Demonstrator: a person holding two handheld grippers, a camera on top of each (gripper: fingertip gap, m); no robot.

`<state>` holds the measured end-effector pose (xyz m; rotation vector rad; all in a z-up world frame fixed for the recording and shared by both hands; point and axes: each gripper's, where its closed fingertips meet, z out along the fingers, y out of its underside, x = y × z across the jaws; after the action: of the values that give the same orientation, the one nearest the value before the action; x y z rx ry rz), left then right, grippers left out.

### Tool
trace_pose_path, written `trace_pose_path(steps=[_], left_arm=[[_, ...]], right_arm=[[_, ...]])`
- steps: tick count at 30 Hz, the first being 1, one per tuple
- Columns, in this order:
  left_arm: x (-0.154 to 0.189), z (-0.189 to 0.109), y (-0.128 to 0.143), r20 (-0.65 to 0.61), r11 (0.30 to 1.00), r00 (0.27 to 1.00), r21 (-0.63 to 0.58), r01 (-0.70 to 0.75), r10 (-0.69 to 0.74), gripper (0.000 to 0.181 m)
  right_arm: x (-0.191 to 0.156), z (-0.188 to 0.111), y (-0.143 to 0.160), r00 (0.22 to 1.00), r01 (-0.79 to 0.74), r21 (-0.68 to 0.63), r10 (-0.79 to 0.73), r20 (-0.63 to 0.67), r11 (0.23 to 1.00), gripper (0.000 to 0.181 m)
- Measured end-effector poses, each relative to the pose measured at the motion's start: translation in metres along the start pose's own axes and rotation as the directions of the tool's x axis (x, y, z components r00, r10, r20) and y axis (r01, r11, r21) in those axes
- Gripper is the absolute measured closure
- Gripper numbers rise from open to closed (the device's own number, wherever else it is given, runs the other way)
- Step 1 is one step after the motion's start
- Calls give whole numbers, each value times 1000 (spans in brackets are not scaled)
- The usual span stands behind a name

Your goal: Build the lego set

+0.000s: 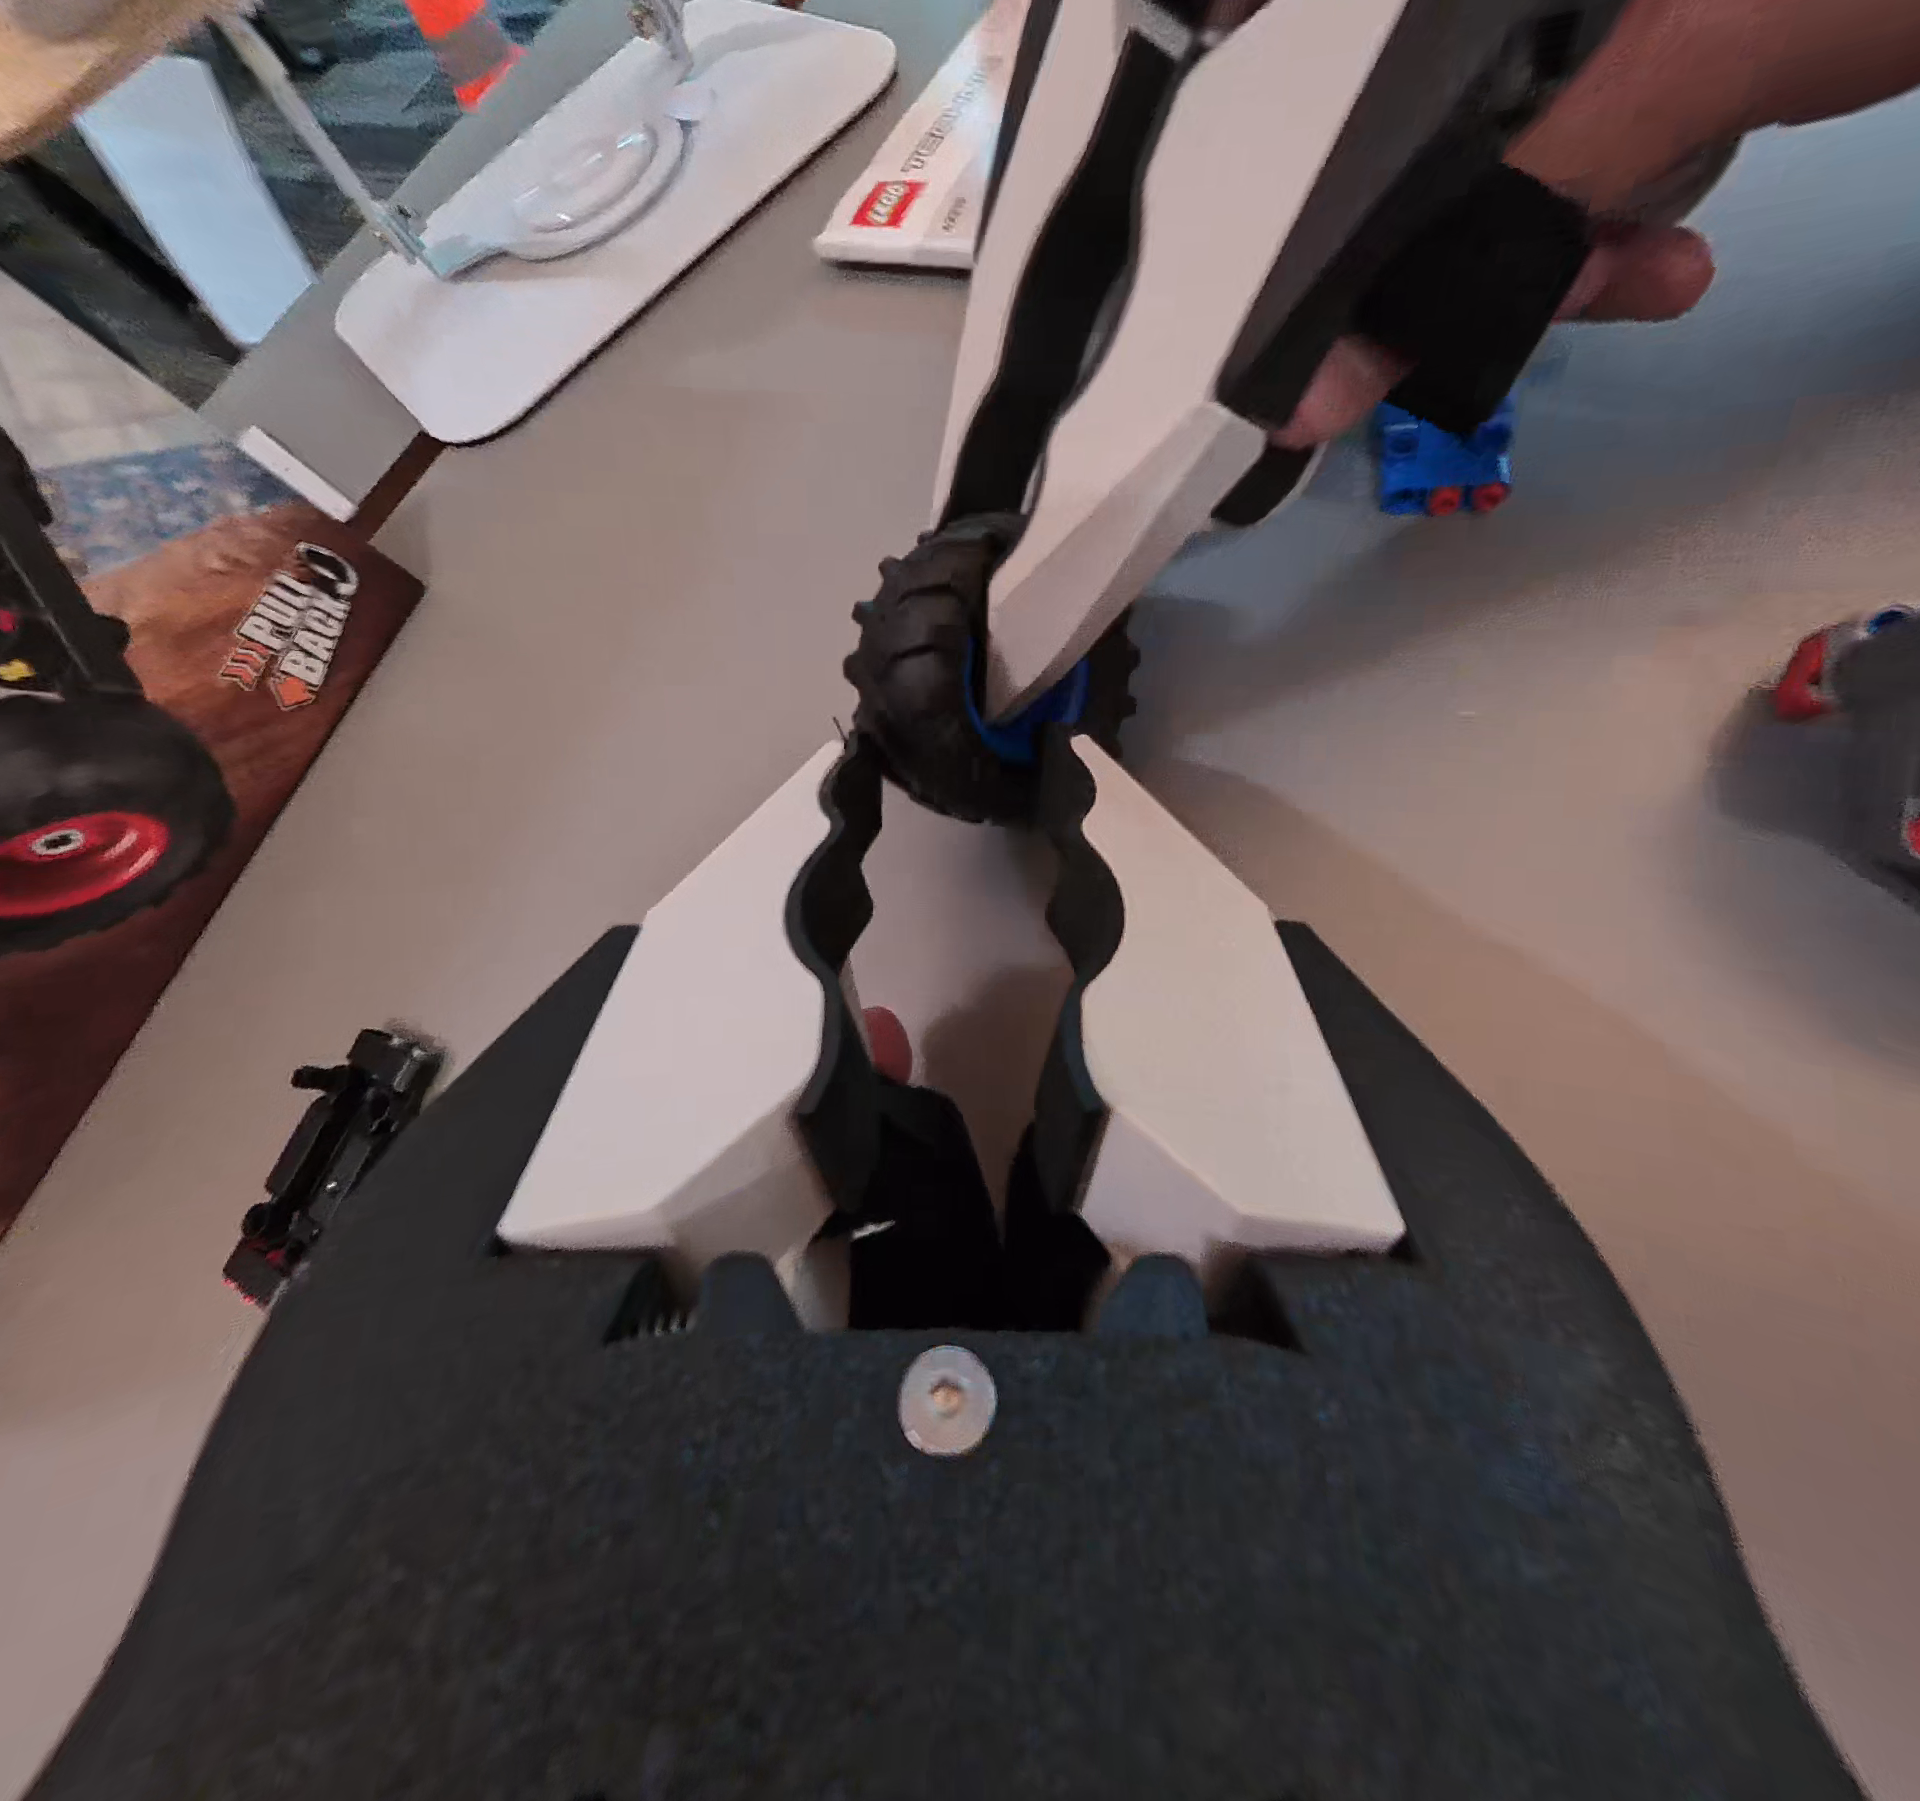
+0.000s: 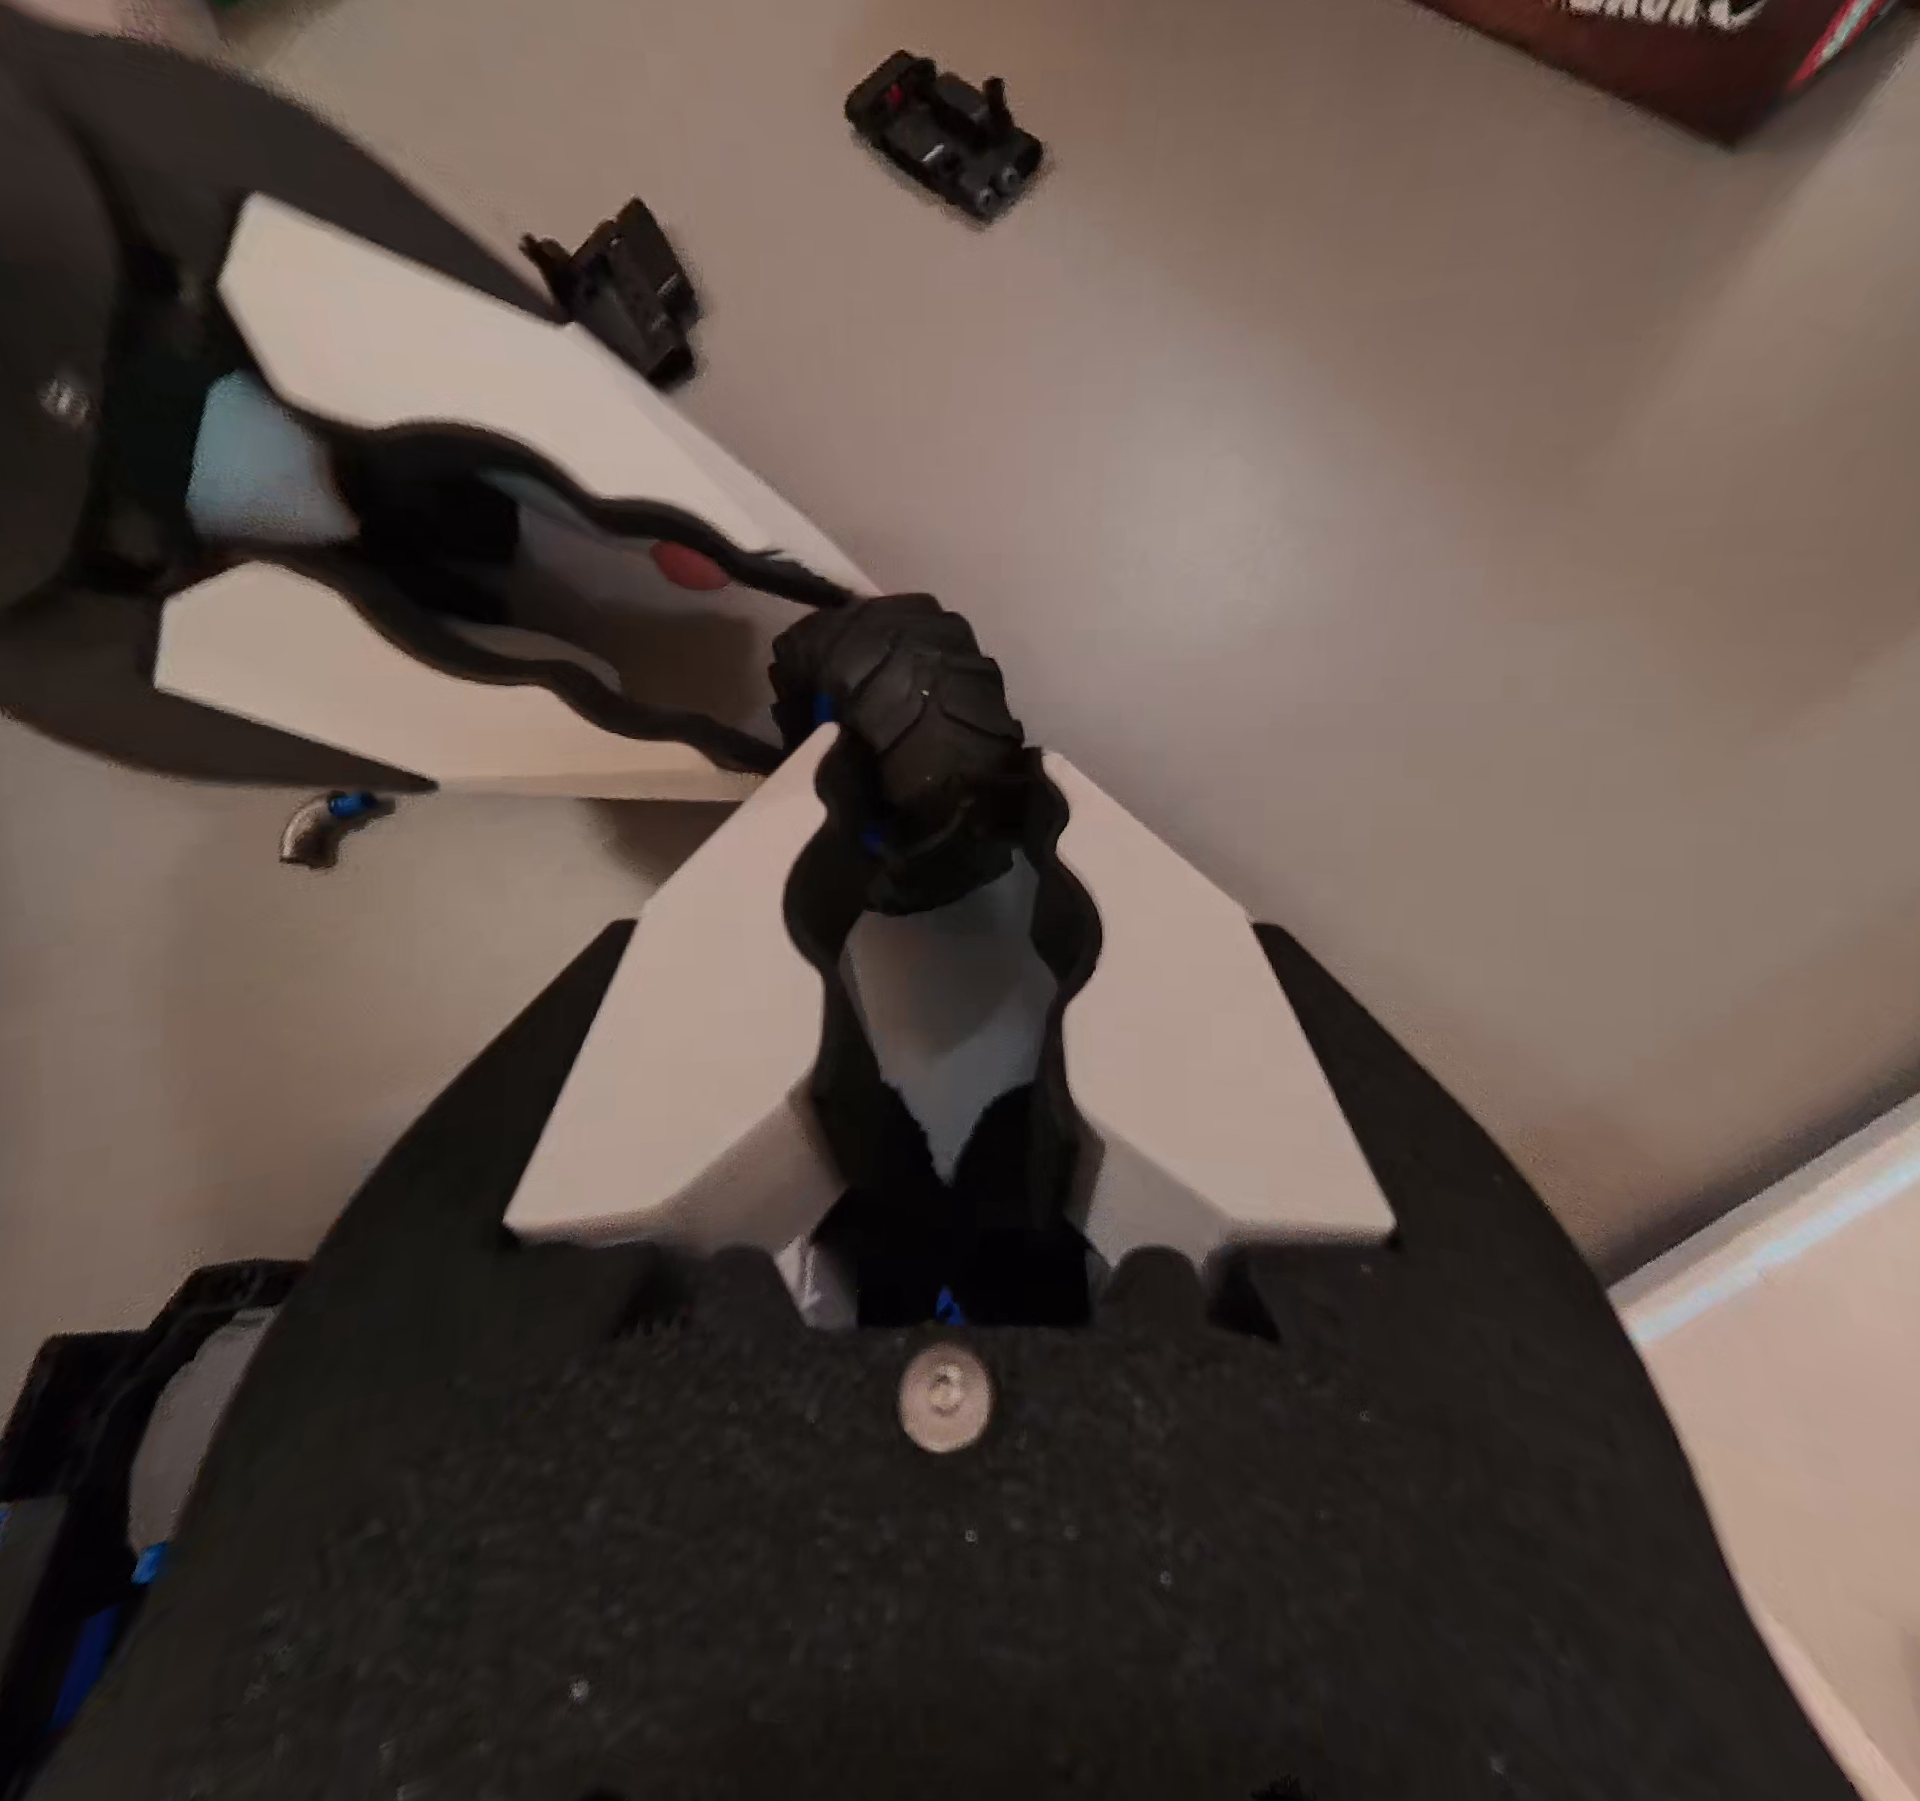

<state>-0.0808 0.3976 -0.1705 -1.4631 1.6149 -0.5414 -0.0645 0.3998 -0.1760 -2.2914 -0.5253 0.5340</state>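
A black knobby toy wheel (image 1: 914, 702) with a blue rim (image 1: 992, 728) is held above the grey table (image 1: 623, 671) between both grippers. My left gripper (image 1: 961, 764) is shut on the lower edge of the tyre. My right gripper (image 1: 987, 608) comes down from above; one white finger (image 1: 1091, 525) reaches into the blue rim, the other is behind the tyre. In the right wrist view my right gripper (image 2: 940, 764) is shut on the wheel (image 2: 914, 702), and the left gripper (image 2: 805, 676) meets the wheel from the left.
A small black brick assembly (image 1: 332, 1149) lies at the left; two such assemblies show in the right wrist view (image 2: 940, 136) (image 2: 623, 291). A toy box (image 1: 156, 712), a white booklet (image 1: 914, 193), a white stand base (image 1: 623, 224), a blue brick assembly (image 1: 1444, 473) and a grey assembly (image 1: 1860, 712) surround the middle. A grey curved piece (image 2: 322, 821) lies nearby. My two grippers' fingertips are within a few centimetres of each other.
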Motion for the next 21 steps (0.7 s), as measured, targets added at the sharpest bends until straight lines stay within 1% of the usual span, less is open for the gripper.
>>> trace_pose_path(steps=[2,3,6,10,13,17,19,21], left_arm=[[0,1,0,75,997,994,-15,-72,73,154],[1,1,0,91,996,992,-21,-87,88,155],[-1,2,3,91,997,993,-38,-69,72,156],[-4,3,5,87,998,995,-53,-40,45,157],[-7,4,6,84,998,996,-58,-25,30,157],[-9,6,7,81,998,997,-60,1,4,158],[-12,6,7,77,998,997,-57,33,-28,161],[-14,7,6,54,996,997,-53,66,-63,163]], right_arm=[[2,1,-1,1000,6,-4,-6,-15,1000,153],[2,1,-1,999,23,-8,-23,-37,1000,153],[4,3,-3,985,114,-21,-116,-125,993,154],[6,6,-6,958,198,-38,-202,-202,979,155],[8,7,-8,955,199,-27,-200,-218,980,155],[10,8,-10,931,254,-35,-255,-263,966,155],[11,8,-12,916,288,-30,-284,-283,957,156],[12,8,-13,917,286,-26,-281,-283,958,156]])
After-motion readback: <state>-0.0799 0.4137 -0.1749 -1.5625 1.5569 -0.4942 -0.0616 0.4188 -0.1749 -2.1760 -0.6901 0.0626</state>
